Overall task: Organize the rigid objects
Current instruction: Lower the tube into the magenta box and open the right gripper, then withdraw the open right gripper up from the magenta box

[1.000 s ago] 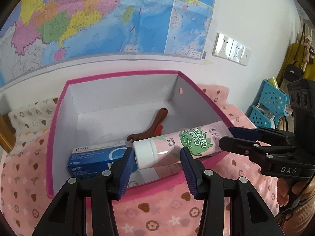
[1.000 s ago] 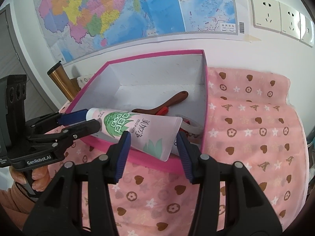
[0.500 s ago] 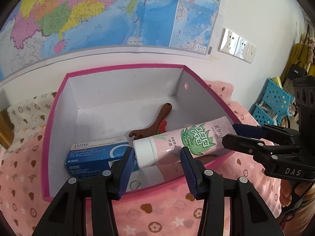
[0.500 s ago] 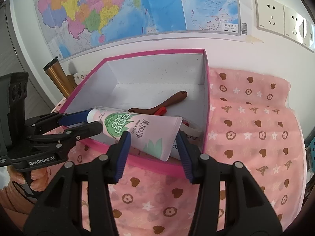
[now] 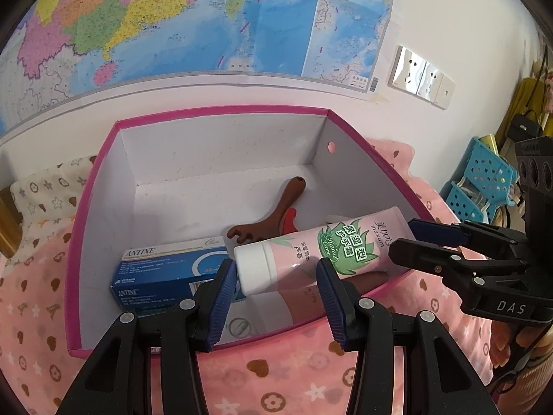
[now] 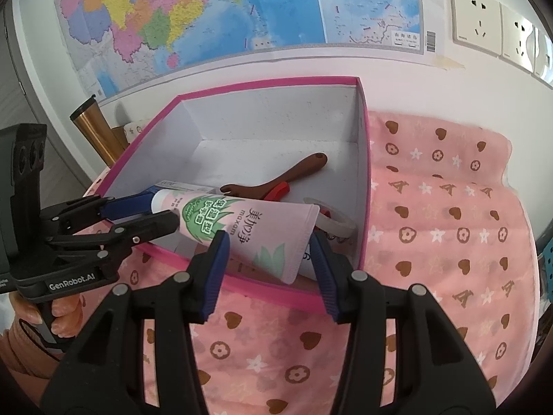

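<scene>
A pink hand-cream tube (image 5: 318,249) with a white cap hangs over the front of a pink-rimmed box (image 5: 221,110). My left gripper (image 5: 276,276) is shut on its cap end. My right gripper (image 6: 269,245) is shut on its flat tail end (image 6: 262,238). Inside the box lie a blue ANTINE carton (image 5: 166,269), a brown wooden tool with a red part (image 5: 273,211) and a roll of clear tape (image 6: 331,221). The box also shows in the right wrist view (image 6: 276,84).
The box stands on a pink patterned cloth (image 6: 449,224) against a white wall with a map (image 5: 207,17) and sockets (image 6: 477,20). A gold tumbler (image 6: 93,131) stands left of the box. Blue baskets (image 5: 484,183) are at the right.
Both grippers have carried the tube slightly forward and lower over the box; the box looks nearer in both views. Both grips are unchanged.
</scene>
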Tool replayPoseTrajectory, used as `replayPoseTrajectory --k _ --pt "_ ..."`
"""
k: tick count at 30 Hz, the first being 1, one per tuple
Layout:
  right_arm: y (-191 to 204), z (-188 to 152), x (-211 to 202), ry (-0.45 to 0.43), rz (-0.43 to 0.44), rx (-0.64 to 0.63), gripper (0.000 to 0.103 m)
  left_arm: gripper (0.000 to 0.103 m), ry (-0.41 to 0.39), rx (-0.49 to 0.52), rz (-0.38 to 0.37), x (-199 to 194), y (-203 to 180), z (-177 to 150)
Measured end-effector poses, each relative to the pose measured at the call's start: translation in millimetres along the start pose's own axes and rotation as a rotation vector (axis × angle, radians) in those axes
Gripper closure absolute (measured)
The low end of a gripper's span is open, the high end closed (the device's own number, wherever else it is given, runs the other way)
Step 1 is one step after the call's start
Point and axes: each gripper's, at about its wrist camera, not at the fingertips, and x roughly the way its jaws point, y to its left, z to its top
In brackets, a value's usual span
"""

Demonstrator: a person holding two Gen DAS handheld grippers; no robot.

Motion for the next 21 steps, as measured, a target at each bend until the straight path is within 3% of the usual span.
replayPoseTrajectory --k 5,10,12,17,19,21 --pt "-1 -1 -1 -0.008 -0.006 0.011 0.048 0.051 -0.004 0.009 0.006 0 -2 -1" --pt "3 -6 -7 -0.032 -0.024 -0.002 0.047 0.034 -0.048 0.027 0.015 -11 -4 -8" --pt "6 -10 -12 -0.052 -0.025 -0.014 0.045 0.022 -0.077 0.038 0.022 -20 -5 -13" --pt "24 -30 -34 -0.13 -0.027 -0.063 0.032 0.0 -0.169 0.057 0.041 -51 -6 -35" --pt "33 -41 -39 -0.152 -0.034 -0.083 0.02 0.0 -0.201 0.051 0.06 -63 -5 -45" --pt "40 -52 -43 -0.183 -0.041 -0.096 0.016 0.0 -0.209 0.04 0.068 -71 -4 -52"
